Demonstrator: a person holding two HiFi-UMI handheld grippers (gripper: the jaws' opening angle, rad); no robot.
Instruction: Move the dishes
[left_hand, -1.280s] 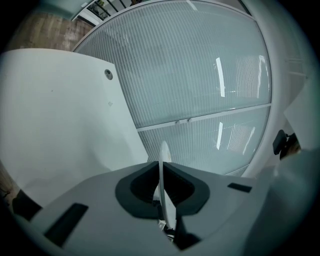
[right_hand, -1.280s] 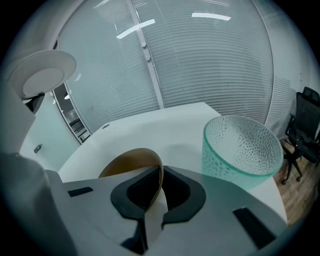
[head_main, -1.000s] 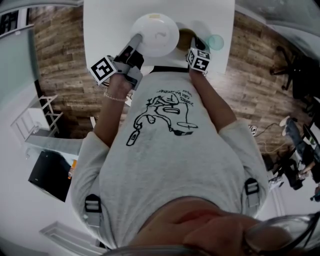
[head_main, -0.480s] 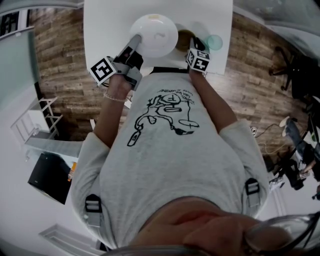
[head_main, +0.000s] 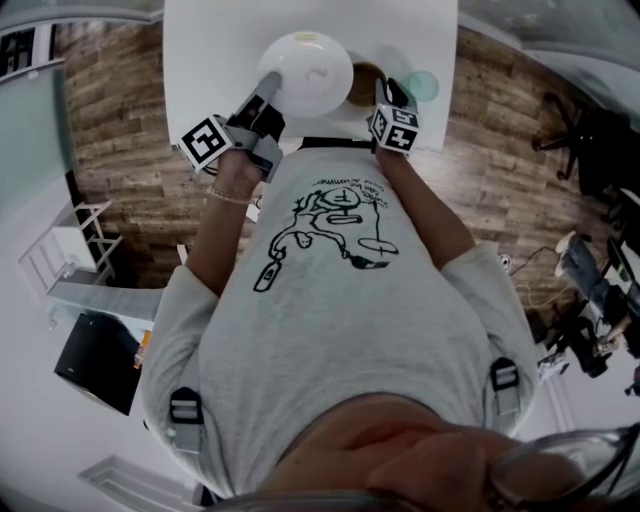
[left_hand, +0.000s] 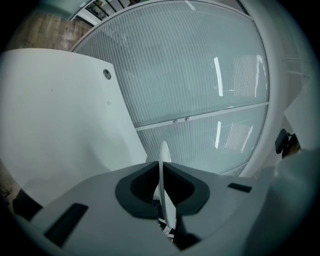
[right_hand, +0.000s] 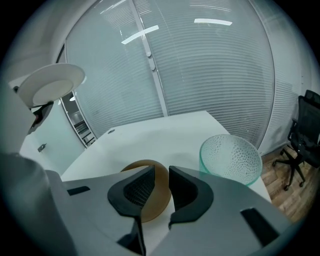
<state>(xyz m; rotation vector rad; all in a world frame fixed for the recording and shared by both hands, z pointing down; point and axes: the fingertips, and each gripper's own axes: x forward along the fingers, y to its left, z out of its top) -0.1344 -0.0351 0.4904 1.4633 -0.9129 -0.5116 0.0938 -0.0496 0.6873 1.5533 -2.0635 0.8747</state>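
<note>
Scene, largest first. The rectangular white table (head_main: 215, 45) fills the top of the head view, with wood-plank floor on both sides of it. In the right gripper view, open tabletop runs from the bowls to the far edge, and a frosted ribbed glass wall (right_hand: 210, 75) stands behind that edge.

The round white plate (head_main: 312, 70) is lifted off the table. The left gripper (head_main: 268, 88) is clamped on its rim at the plate's left side. In the left gripper view the rim shows edge-on, pinched tight between the two dark pads. From the right gripper view the plate hangs high on the left, well above the tabletop.

The pale green dimpled glass bowl (right_hand: 231, 159) stands upright near the table's right edge and near corner, just right of the right gripper (right_hand: 161, 176).

The smaller amber-brown bowl (right_hand: 159, 194) sits on the table between the plate and the glass bowl, directly under the right gripper. We see its rim through the gap between the jaws. The jaws stand slightly apart and the pads do not press on the rim.

Change against the earlier frames:
- The right jaws have just been opening, with the brown bowl's rim in the gap.
- In the head view the right gripper sits a little higher over that bowl.
- The left gripper and the plate have not shifted.
</note>
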